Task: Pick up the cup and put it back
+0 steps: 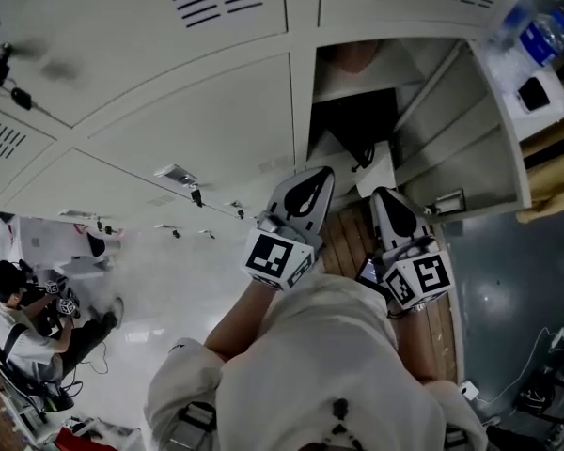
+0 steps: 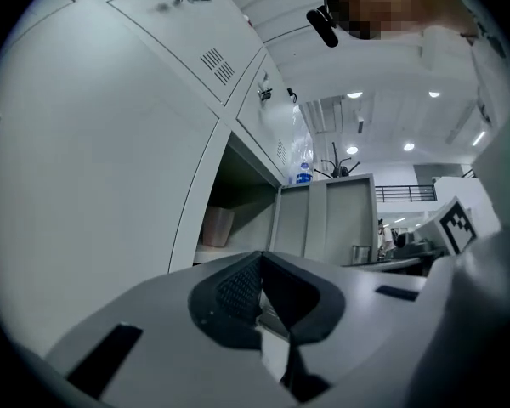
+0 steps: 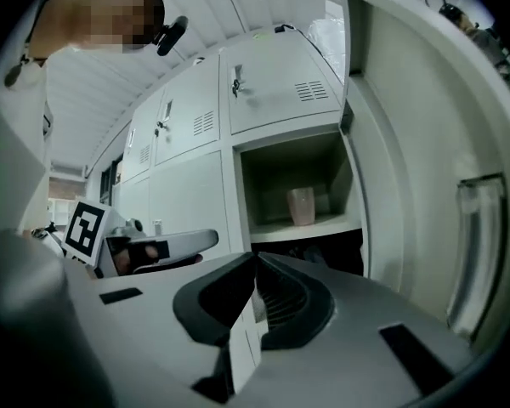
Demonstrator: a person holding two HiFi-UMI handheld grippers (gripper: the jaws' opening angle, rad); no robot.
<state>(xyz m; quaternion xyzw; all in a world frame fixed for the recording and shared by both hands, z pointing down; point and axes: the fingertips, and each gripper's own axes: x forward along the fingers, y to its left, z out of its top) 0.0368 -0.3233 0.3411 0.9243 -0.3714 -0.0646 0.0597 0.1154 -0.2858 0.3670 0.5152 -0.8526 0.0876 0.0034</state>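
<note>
A pale pink cup [image 3: 302, 206] stands upright on the upper shelf of an open locker compartment [image 3: 293, 228]. From the left gripper view the cup [image 2: 218, 226] shows at the shelf's left side, and in the head view the cup [image 1: 357, 57] is a dim pinkish shape. Both grippers are held side by side, short of the locker and well back from the cup. My left gripper [image 1: 317, 180] [image 2: 259, 256] has its jaws together with nothing between them. The right gripper [image 1: 383, 196] [image 3: 256, 256] is shut and empty too.
The locker's door [image 3: 425, 151] [image 1: 456, 134] swings open on the right. Closed locker doors [image 1: 188, 120] with keys [image 1: 195, 195] line the left. A water bottle [image 1: 543, 31] lies on top of the lockers. A seated person [image 1: 23, 322] is at the far lower left.
</note>
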